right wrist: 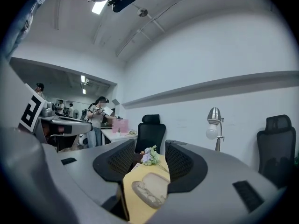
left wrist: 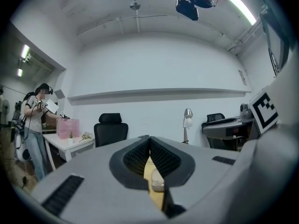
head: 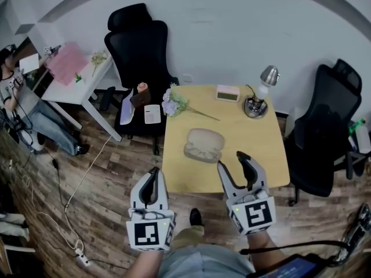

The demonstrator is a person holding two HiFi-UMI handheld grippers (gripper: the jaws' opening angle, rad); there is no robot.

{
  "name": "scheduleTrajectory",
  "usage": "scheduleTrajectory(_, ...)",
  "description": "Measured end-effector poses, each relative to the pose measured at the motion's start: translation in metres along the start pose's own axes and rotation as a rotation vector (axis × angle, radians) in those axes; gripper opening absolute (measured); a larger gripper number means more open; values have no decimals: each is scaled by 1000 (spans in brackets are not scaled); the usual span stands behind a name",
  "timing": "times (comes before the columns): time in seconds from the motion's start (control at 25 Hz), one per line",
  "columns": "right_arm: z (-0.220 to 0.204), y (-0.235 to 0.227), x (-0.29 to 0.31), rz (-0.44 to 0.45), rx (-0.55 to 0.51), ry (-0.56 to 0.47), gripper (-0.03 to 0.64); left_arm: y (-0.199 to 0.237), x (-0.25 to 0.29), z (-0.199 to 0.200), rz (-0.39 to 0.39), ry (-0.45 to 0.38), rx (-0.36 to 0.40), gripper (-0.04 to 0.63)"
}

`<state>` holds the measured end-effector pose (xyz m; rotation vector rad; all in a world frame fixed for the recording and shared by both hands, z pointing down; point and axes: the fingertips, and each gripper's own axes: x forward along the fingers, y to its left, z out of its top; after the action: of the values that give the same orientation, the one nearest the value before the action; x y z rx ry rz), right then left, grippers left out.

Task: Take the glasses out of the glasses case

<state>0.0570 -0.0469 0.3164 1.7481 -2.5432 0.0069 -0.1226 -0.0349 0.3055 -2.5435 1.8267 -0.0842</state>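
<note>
Here we are at the yellow table [head: 261,155], and the glasses case [head: 206,136] lies near its middle, lid swung open. The glasses [head: 202,152] look to be sitting in the lower half, though they are small and hard to make out.

Our right gripper [head: 232,161] hangs over the near edge of the table, just this side of the case and a little to its right, not touching it. Its jaws stand wide apart with nothing between the pads. The right gripper view looks straight through that gap at the open case, with the flowers [head: 174,103] beyond it.

Our left gripper [head: 153,172] is off the table's near left corner, above the wooden floor [head: 98,184]. Its jaws are pressed together at the tips and hold nothing. Through the slit below them, the left gripper view shows only a sliver of table and case.

At the far side of the table stand a silver lamp [head: 261,91] and a small box [head: 228,92]. A black chair [head: 139,57] waits behind the table, and a person [head: 14,91] stands by a white desk [head: 75,80] on the left.
</note>
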Motion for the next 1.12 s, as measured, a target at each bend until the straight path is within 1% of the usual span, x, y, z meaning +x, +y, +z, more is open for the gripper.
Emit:
scheduleTrajectory(0.16,10,-2,40,-7,-17,-19,218,26,35,13,-11,-30,2,6)
scheduleTrajectory(0.32,22,-3,66,-17,-32,-35,213,47,58,20,-16,-50,-2,6)
scheduleTrajectory(0.6,29,-15,87,-31,-43,-36,209,53,80,19,-29,-41,-11,6)
scheduleTrajectory(0.84,19,-27,102,4,-44,-13,209,49,98,13,-20,-14,-20,6)
scheduleTrajectory(1.0,9,-34,113,51,-62,25,199,46,113,12,-7,-1,-29,6)
scheduleTrajectory(1.12,-1,-40,123,80,-56,48,193,47,124,3,10,30,-41,6)
